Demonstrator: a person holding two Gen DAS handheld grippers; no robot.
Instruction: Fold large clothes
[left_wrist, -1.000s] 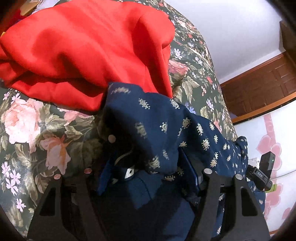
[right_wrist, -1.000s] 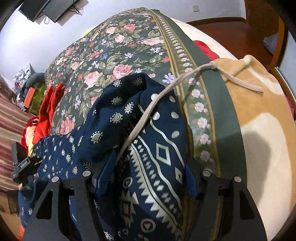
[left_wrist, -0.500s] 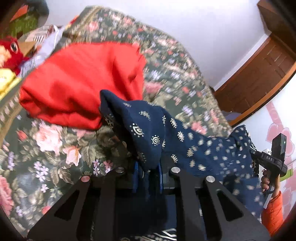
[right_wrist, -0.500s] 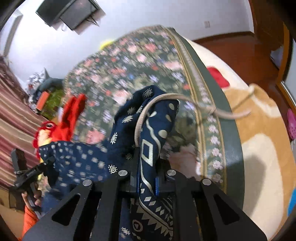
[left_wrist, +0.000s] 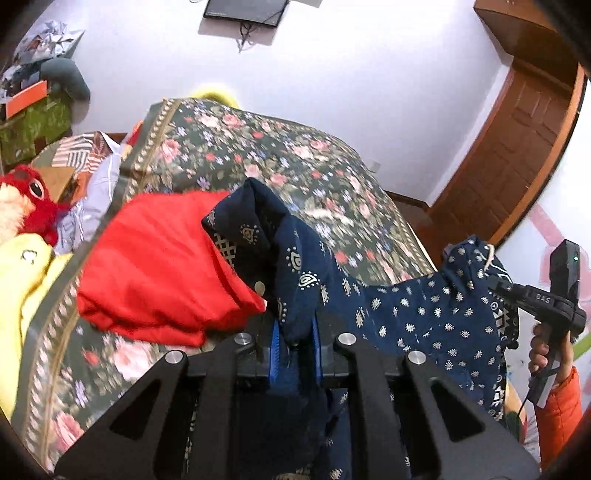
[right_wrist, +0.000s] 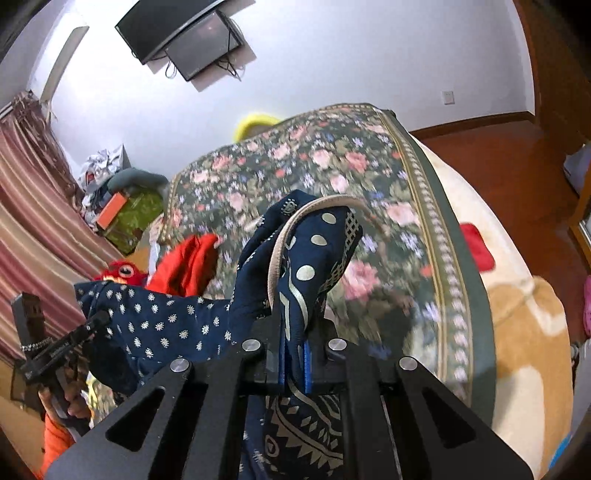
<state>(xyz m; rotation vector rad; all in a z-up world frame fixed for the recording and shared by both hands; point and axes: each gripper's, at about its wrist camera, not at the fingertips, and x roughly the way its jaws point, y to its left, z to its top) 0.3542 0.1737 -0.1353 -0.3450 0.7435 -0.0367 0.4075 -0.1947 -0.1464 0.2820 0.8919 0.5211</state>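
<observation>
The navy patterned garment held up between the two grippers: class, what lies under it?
Under the navy garment stretched between the left gripper and right gripper lies the floral bedspread, with a red cloth beside it. The bed directly below the hanging cloth is hidden.

Even indoor light, fisheye warp, motion smear on the bedspread in both views.

Room is bright w/ soft, diffuse light; no clear source in view, shadows faint, e.g. under the wall screen. White wall looks evenly lit, no hard glare. Floral bedspread smears into streaks mid-frame in both views, esp. near the navy garment, which stays fairly sharp. Heavy barrel distortion: door and curtain bow at the edges; corners vignette to black. Black gripper bodies in the foreground are dark, little detail.
</observation>
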